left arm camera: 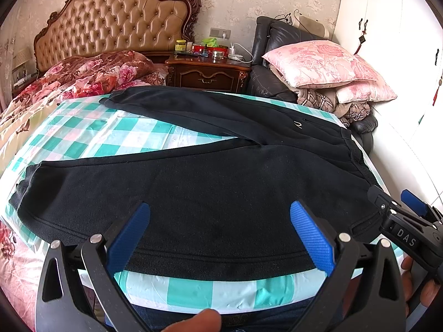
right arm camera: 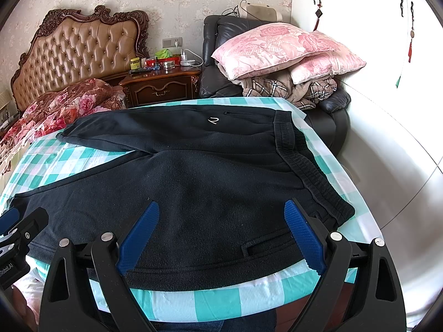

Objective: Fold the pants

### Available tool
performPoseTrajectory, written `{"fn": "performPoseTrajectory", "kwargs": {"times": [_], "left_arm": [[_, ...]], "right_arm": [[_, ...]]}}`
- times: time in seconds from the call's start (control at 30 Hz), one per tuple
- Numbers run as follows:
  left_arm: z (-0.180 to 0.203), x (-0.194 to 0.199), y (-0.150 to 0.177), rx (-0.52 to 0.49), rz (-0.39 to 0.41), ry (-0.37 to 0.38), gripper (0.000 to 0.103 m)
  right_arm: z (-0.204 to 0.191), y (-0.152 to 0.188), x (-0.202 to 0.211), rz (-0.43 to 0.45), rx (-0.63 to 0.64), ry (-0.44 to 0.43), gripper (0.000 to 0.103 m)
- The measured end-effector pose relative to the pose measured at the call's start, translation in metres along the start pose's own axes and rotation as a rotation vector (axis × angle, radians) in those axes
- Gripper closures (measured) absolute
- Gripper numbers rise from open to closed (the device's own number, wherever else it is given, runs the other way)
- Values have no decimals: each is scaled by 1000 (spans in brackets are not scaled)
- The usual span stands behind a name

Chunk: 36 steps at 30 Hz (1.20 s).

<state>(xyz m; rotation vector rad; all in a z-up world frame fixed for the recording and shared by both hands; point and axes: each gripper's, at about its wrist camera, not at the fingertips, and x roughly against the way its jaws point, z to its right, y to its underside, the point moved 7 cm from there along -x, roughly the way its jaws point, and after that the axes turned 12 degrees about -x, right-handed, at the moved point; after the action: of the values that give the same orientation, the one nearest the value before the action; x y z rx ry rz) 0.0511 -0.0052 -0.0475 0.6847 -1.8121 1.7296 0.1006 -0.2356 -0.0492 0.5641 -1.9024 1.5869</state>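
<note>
Far left stands a tufted headboard (left arm camera: 116, 22), with a floral quilt (left arm camera: 91, 74) bunched below it. To its right, a dark wooden nightstand (left arm camera: 207, 72) carries small bottles and tins. A green-and-white checked cloth (left arm camera: 91, 135) covers the work surface.

The black pants (left arm camera: 207, 182) lie flat and unfolded on this cloth, legs running left and splayed apart, waistband (right arm camera: 307, 166) at the right. A small white logo (right arm camera: 213, 121) shows on the far leg and a zipped pocket (right arm camera: 265, 246) near the near edge.

The left gripper (left arm camera: 220, 232) hangs above the near leg, its blue fingers (left arm camera: 128, 238) spread wide, holding nothing. The right gripper (right arm camera: 221, 232) sits over the hip area just left of the waistband, fingers (right arm camera: 304, 238) likewise spread wide and empty.

Far right, pink pillows (right arm camera: 279, 49) rest on folded blankets on a black leather chair (right arm camera: 218, 55), beside white wardrobe doors (right arm camera: 360, 27).
</note>
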Motion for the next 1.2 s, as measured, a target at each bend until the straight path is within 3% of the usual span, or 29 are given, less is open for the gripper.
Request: {"fn": "performPoseTrajectory", "kwargs": {"times": [0.7,0.83,0.9,1.0,1.2], "left_arm": [[-2,-3,3,-1,-6,-2,2],[-6,-9,6,16,-6,16,2],[-8,-12,9,25,-16,27,2],[-12,-19,15,37,-34,34,2],[-32,-40,29,102,-101,45,2]], "right_arm": [[2,0,-1,0,-3,2,14],[30,-19,-11,-2,-75,12,14],[49,-41,-24,9,-107,23,14],[89,-92,-67,-40,-156,57,14],[121,-165,-194,-247,-73,76,14]]}}
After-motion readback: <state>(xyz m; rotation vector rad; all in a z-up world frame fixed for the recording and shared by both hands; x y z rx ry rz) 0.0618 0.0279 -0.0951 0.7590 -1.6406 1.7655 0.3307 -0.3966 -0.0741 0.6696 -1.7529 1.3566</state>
